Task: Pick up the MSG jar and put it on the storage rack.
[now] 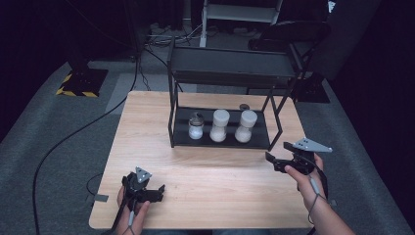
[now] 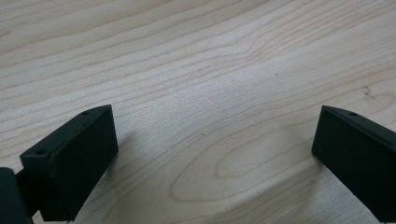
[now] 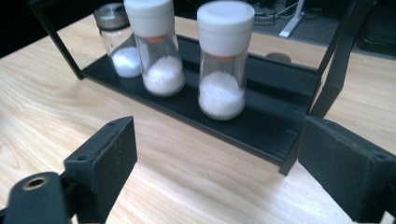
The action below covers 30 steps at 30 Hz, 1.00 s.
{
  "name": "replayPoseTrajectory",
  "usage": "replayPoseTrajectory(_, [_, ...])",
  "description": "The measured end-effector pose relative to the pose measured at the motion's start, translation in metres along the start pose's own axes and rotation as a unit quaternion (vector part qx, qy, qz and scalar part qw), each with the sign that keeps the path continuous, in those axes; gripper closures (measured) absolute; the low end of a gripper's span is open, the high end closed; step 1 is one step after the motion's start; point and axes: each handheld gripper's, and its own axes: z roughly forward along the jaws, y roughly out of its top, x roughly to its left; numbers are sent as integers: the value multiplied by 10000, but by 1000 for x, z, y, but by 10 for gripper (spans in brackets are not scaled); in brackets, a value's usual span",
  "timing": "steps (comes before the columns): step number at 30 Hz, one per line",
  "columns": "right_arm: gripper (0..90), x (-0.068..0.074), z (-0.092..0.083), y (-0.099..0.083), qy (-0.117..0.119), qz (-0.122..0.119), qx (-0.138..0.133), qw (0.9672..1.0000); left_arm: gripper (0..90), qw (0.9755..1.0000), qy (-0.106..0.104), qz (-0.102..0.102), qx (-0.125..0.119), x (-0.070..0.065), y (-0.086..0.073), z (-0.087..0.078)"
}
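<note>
On the lower shelf of the black two-tier metal rack (image 1: 268,142) at the far side of the pale wooden table (image 1: 215,191) stand three clear glass jars of white granules: a short one with a silver metal cap (image 1: 195,126) at the left, a taller one with a broad white lid (image 1: 219,125) in the middle, and its twin, the right-hand white-lidded jar (image 1: 245,126), just beside it. I have my right gripper (image 1: 279,157) off the rack's front right corner, low over the table and aimed at that shelf; its black jaws stand spread with nothing between them, and in the right gripper view the right-hand white-lidded jar (image 3: 224,60) sits nearest ahead, the middle jar (image 3: 156,46) and the silver-capped one (image 3: 119,39) farther along. My left gripper (image 1: 145,188) lies at the near left of the table, jaws wide apart and empty over bare wood, well away from the rack. I judge this to be the approach step, before any grasp. Next I would need to bring the right gripper forward under the upper shelf, clear of the rack's front post (image 3: 334,70), centre the open jaws around the nearest jar's glass body below its lid, and close without nudging its neighbour
</note>
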Motion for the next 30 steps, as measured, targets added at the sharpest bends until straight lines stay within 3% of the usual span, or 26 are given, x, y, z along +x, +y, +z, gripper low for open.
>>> replayPoseTrajectory(30, [29,-6,3,-46,-34,-10,257,9997,3,10000,0,0,1,0,0,0])
